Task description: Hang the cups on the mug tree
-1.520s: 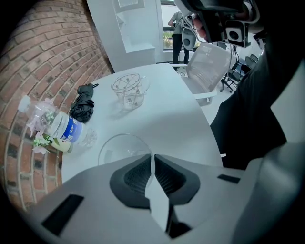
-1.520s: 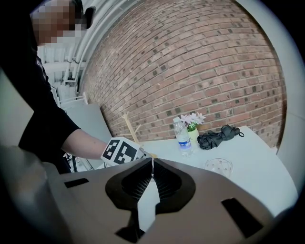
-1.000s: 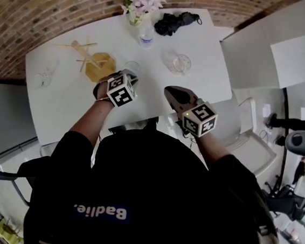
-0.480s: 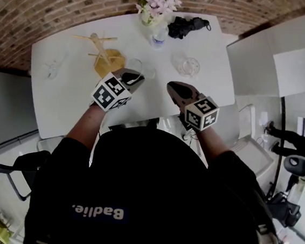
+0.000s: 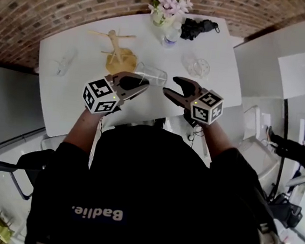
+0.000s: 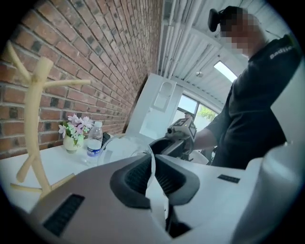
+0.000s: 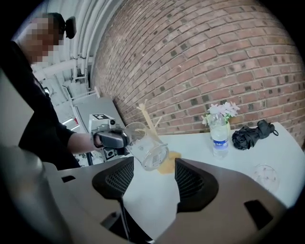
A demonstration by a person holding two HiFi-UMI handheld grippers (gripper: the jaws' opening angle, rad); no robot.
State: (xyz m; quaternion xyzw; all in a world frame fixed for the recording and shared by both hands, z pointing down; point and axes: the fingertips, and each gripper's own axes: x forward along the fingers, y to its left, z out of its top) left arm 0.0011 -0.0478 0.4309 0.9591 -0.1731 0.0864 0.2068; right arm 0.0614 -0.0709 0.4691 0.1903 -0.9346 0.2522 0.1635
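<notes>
My left gripper (image 5: 143, 86) is shut on the rim of a clear glass cup (image 5: 153, 75), holding it tilted on its side above the white table (image 5: 73, 105). In the left gripper view the thin glass wall sits pinched between the pads (image 6: 162, 178). My right gripper (image 5: 172, 85) faces the cup from the right, a short gap away; its jaws are opening, with nothing between them. From the right gripper view the cup (image 7: 146, 146) hangs ahead of those jaws. The wooden mug tree (image 5: 116, 50) stands behind on the table with bare pegs. A second cup (image 5: 196, 67) stands at the right, a third (image 5: 64, 64) at the left.
A vase of flowers (image 5: 169, 8), a water bottle (image 5: 172, 36) and a black folded umbrella (image 5: 200, 26) stand along the table's far edge by the brick wall. A white chair (image 5: 249, 150) is at the right.
The left gripper has raised the cup off the table and swung it toward the right gripper. The right gripper's jaws, shut before, now stand apart.
</notes>
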